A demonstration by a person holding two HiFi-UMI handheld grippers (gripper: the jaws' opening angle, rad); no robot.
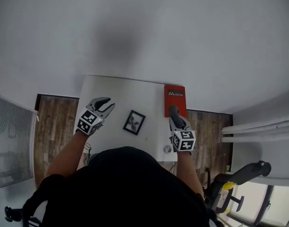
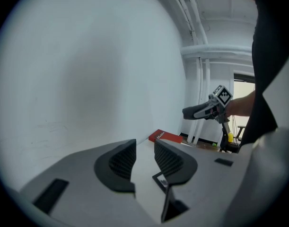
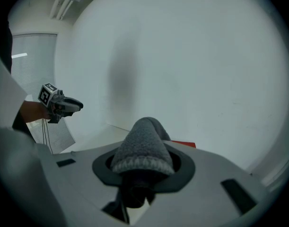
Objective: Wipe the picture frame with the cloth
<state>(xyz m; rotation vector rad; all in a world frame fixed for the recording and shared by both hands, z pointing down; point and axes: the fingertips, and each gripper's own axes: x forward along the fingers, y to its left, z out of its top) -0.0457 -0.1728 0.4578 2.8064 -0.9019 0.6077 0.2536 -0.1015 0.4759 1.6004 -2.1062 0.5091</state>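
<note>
A person stands over a white desk [image 1: 111,86] with a hand-held gripper in each hand, the wipe of the picture frame [image 1: 134,122] apparently not yet begun. The small dark frame lies flat near the middle of the desk, between the two tools and touched by neither.

The right hand-held gripper [image 1: 176,118] is clamped on a grey fleecy cloth [image 3: 144,148], which bulges up out of its jaws in a rounded wad. It hangs to the right of the frame, close to a red box [image 1: 175,98] that lies at the desk's far right edge.

The left hand-held gripper [image 2: 144,150] has its jaws apart with nothing between them. It is held above the desk to the left of the frame and points toward the wall. In its own view a dark corner shows under one jaw; it may be the frame, though that cannot be told for certain.

The step in hand appears to be the approach: cloth gripped, frame waiting. The next move probably calls for the right tool to swing left and come down until the wad presses on the face of the frame. The left may need to pin an edge, since so light a frame would likely slide on the smooth top under a sideways stroke.
</note>
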